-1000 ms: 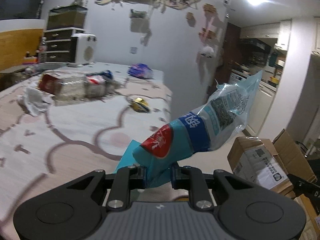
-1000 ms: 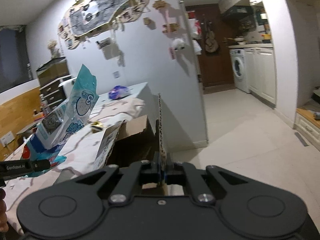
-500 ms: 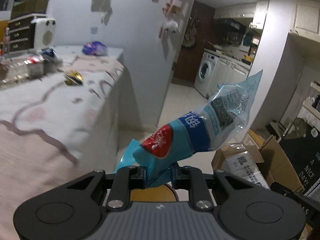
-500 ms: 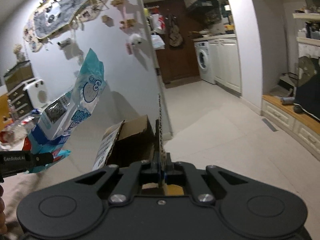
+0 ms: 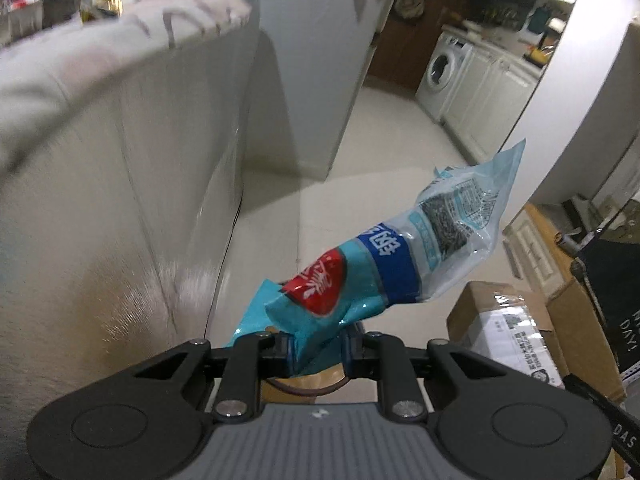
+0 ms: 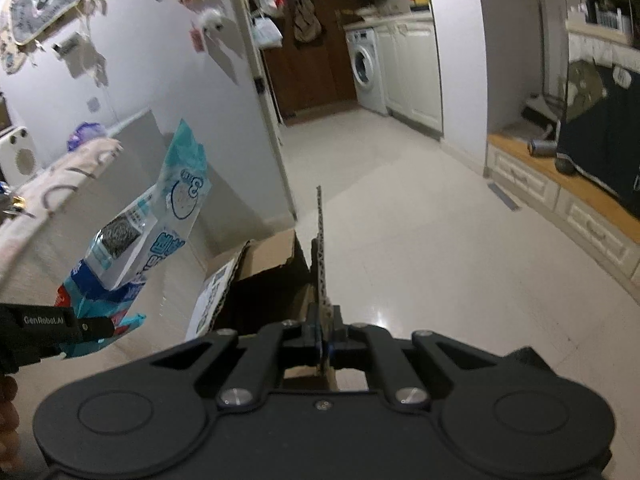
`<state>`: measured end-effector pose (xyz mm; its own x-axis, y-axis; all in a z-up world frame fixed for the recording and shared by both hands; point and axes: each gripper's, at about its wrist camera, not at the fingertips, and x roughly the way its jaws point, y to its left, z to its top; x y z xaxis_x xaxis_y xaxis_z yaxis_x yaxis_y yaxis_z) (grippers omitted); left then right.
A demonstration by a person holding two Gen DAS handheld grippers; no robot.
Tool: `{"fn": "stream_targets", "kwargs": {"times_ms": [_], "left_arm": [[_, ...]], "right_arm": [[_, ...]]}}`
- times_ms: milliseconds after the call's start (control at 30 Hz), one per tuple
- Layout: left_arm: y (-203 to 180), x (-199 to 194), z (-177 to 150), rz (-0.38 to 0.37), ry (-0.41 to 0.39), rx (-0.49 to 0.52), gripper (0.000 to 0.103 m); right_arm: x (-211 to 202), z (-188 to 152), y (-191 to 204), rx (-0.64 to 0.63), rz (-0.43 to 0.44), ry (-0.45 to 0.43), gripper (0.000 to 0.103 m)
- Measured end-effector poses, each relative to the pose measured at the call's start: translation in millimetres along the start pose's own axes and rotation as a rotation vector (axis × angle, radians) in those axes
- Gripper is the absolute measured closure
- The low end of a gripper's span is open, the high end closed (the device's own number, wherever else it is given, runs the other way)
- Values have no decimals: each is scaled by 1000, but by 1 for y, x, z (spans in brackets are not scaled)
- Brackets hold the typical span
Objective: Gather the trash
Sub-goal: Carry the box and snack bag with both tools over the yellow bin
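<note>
Now you're carrying: left claw [image 5: 316, 354] clamps blue wrapper [image 5: 384, 264], right claw [image 6: 325, 340] pinches box flap [image 6: 322, 256]; next, drop wrapper into cardboard box [image 6: 260, 276].

Teal plastic snack bag [image 5: 384, 264] with a red logo, blue band and clear window – crumpled, pinched at its bottom end, sticking up tilted in mid-air. Open cardboard box [image 6: 264, 276] sits below – one flap held up edge-on.

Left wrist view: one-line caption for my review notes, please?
Left gripper pinches a crumpled blue snack bag beside the cloth-covered table, cardboard box on the floor.
</note>
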<state>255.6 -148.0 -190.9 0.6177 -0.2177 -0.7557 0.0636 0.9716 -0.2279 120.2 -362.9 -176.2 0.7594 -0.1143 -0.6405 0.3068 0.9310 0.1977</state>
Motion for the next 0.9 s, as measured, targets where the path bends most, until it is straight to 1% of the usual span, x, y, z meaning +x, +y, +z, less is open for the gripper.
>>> {"fn": "stream_targets", "kwargs": {"times_ms": [200,333,433,533,667,733,900], "left_arm": [[15,66,-5,46,112,-57,81],[26,112,-13,78,205,-91,81],[36,144,-19,93,262,-136,81],[45,174,-21,122,297,-187,81],[57,208,-30,169,318,-286,81],[62,226,-34,189,337,-316,81],[65,272,-35,212,397,-287,80]], "right_arm": [[56,-6,-4,24,-26,85,99],[93,-9,-2,18,-37,144,99],[122,-11,2,12,-42,189,99],[150,-14,4,17,-45,234,99],[184,-18,6,21,-51,283,99],[201,-21,9,11,-58,306,99],[245,-27,16,-10,-63,358,99]]}}
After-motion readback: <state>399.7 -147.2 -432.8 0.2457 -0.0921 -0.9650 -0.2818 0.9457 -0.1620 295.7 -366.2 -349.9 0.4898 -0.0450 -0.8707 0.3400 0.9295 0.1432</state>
